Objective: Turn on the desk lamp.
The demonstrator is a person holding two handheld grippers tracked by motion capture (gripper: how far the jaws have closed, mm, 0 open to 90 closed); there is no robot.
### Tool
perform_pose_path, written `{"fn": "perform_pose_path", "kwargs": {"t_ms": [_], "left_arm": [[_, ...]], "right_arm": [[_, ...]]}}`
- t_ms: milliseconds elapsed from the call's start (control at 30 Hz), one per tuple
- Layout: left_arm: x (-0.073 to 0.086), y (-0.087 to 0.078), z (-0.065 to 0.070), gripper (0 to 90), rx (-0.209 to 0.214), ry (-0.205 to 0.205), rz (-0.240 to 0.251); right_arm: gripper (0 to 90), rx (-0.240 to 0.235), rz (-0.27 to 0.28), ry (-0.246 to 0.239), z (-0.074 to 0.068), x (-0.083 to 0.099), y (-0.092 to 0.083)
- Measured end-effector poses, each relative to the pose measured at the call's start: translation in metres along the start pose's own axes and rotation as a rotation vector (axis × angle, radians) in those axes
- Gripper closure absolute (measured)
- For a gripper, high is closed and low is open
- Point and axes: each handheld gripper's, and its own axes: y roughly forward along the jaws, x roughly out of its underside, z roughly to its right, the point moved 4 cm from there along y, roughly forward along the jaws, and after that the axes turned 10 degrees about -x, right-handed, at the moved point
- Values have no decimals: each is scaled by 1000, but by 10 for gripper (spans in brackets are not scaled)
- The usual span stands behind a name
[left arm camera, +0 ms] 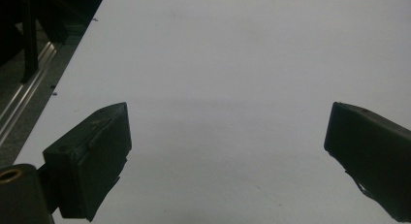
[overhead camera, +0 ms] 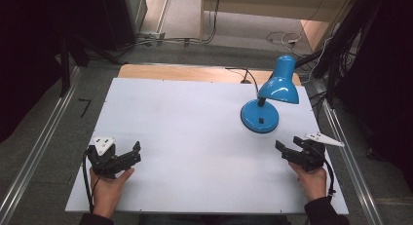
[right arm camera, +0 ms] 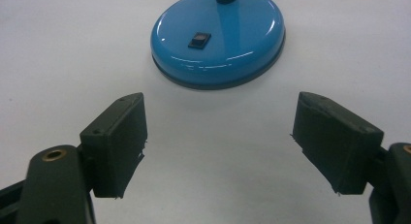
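A blue desk lamp (overhead camera: 260, 116) stands on the right half of the white table (overhead camera: 195, 132), its shade (overhead camera: 280, 84) tilted over the round base. In the right gripper view the base (right arm camera: 242, 44) carries a small black switch (right arm camera: 199, 40). My right gripper (overhead camera: 282, 151) lies near the table's right front, just short of the base and apart from it. It is open (right arm camera: 220, 100) with nothing between its jaws. My left gripper (overhead camera: 133, 154) rests at the left front, also open (left arm camera: 230, 112) over bare tabletop.
The lamp's black cord (overhead camera: 243, 75) runs off the far edge of the table. Metal rails (overhead camera: 34, 152) run along the floor on both sides. Cables (overhead camera: 282, 39) lie on the floor beyond the table, and dark stands (overhead camera: 341, 40) rise at the right.
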Motion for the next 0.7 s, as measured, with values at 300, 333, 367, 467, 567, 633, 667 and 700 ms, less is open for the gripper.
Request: {"fn": "perform_pose_path", "kwargs": {"t_ms": [300,333,367,467,567,633,667,700], "left_arm": [[0,0,0,35,-1,2,1],[0,0,0,35,-1,1,1],[0,0,0,35,-2,1,1],[0,0,0,35,-2,0,1],[0,0,0,36,-3,1,2],[0,0,0,36,-4,1,2],[0,0,0,36,-4,1,2],[0,0,-1,36,-4,0,2]], "right_arm": [[184,-5,0,-5,-1,-5,6],[184,-5,0,-5,-1,-5,6],[185,-4,-1,-7,-2,-5,7],[185,-7,1,-8,-2,-8,10],[186,-10,3,-7,-3,-10,13],[186,-10,2,-7,-3,-11,13],[186,-13,-3,-16,-5,-12,16],[186,-12,-3,-16,-5,-12,16]]}}
